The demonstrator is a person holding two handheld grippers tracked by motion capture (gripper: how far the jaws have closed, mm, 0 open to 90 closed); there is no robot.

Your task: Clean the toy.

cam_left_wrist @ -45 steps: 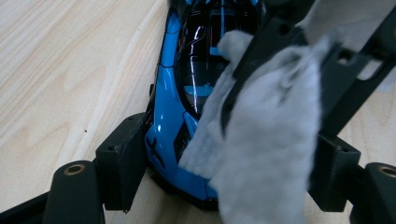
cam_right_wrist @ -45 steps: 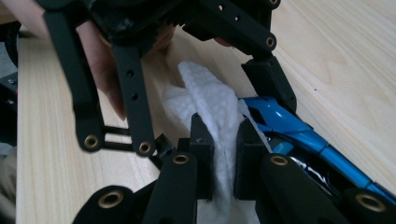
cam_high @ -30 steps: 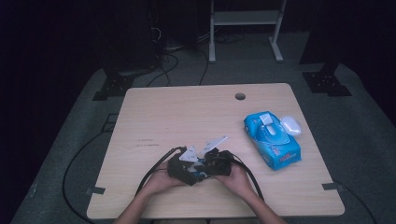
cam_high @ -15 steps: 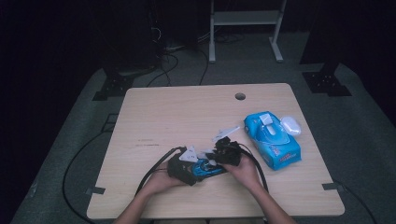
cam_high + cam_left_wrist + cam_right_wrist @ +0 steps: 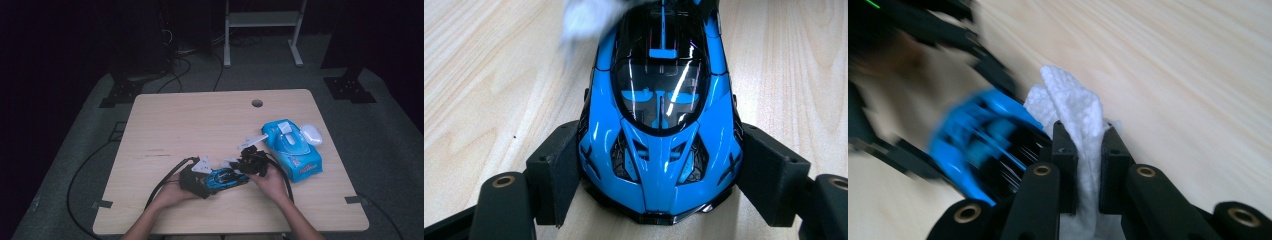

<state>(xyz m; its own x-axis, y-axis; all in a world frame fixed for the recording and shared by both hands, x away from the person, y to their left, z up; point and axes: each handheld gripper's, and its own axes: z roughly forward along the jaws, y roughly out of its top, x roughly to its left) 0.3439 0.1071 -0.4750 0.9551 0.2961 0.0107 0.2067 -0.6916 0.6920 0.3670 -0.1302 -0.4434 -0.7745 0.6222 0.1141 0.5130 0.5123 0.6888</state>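
A glossy blue and black toy car (image 5: 661, 115) lies on the wooden table (image 5: 200, 125) near its front edge. My left gripper (image 5: 663, 172) is shut on the car's nose, one jaw on each side. In the high view the car (image 5: 226, 178) stretches to the right from the left gripper (image 5: 212, 181). My right gripper (image 5: 1088, 145) is shut on a folded white wipe (image 5: 1073, 107), which sits against the car's (image 5: 978, 145) far end. From above, the right gripper (image 5: 239, 166) is just right of the car.
A blue pack of wipes (image 5: 295, 150) lies at the table's right, close to the right hand, with a white object (image 5: 311, 134) at its far corner. A cable hole (image 5: 257, 103) sits near the back edge. Black cables trail off the front left.
The right gripper with the wipe has slid to the right and a little away, towards the wipes pack, uncovering more of the car. The left gripper has stayed put.
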